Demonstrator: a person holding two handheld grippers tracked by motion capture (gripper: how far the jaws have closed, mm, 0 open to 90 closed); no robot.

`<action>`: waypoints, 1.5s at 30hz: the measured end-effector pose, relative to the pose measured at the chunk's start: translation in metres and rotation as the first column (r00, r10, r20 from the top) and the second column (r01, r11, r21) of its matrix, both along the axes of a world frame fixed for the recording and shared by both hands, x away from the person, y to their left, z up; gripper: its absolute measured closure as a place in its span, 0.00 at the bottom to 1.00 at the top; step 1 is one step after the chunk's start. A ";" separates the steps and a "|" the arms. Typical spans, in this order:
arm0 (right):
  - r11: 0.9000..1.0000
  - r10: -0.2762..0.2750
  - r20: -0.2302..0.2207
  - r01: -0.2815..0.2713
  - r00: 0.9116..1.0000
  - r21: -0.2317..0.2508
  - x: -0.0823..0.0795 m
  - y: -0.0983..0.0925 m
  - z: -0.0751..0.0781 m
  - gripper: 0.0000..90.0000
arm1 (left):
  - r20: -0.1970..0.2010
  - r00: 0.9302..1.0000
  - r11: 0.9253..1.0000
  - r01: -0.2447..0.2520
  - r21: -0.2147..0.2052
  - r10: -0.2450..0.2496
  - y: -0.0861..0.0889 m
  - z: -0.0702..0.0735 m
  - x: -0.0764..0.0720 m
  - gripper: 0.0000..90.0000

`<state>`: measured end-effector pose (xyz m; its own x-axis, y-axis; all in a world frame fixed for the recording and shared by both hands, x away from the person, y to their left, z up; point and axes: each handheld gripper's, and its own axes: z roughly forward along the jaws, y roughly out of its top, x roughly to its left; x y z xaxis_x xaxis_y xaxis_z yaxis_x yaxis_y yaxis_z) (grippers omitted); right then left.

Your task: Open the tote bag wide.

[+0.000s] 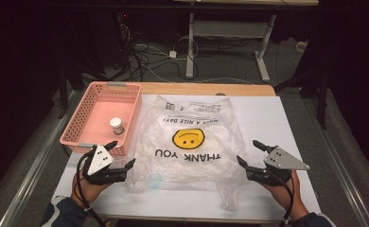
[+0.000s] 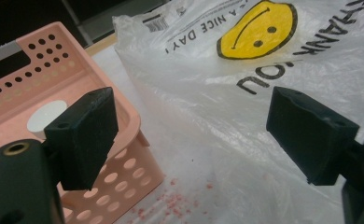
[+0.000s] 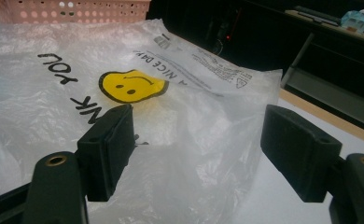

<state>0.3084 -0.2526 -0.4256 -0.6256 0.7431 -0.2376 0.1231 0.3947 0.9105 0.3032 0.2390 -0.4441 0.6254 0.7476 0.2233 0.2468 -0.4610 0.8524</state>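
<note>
Dark floor and a tangle of cables lie beyond the far edge of my desk [image 1: 267, 101], whose top is white with a strip of bare wood along that far edge. Spread flat across the middle of the desk is a clear plastic bag [image 1: 192, 142] printed with a yellow smiley face [image 1: 189, 138] and the words THANK YOU (upside down from my side). At the desk's far-left corner sits a pink perforated basket [image 1: 85, 116], its right wall just beside the bag's left edge. Inside the basket, toward its near-right corner, stands a small white-capped bottle [image 1: 117, 125].

I see my left gripper [image 1: 122, 155] near the desk's near-left corner, just in front of the basket's near wall, its jaws spread wide with nothing between them; in the left gripper view they frame the bag's left edge and the basket's corner, with a few pink specks [image 2: 173, 205] on the desk beside the basket. My right gripper [image 1: 249, 152] rests toward the near-right corner at the bag's right edge, jaws likewise released and empty, with crumpled plastic in the gap in the right gripper view.
</note>
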 end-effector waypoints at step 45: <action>0.956 -0.288 -0.438 0.231 0.852 -0.180 0.230 0.025 -0.046 0.87 | 0.002 0.997 0.991 0.078 0.108 -0.079 -0.011 -0.007 -0.002 0.19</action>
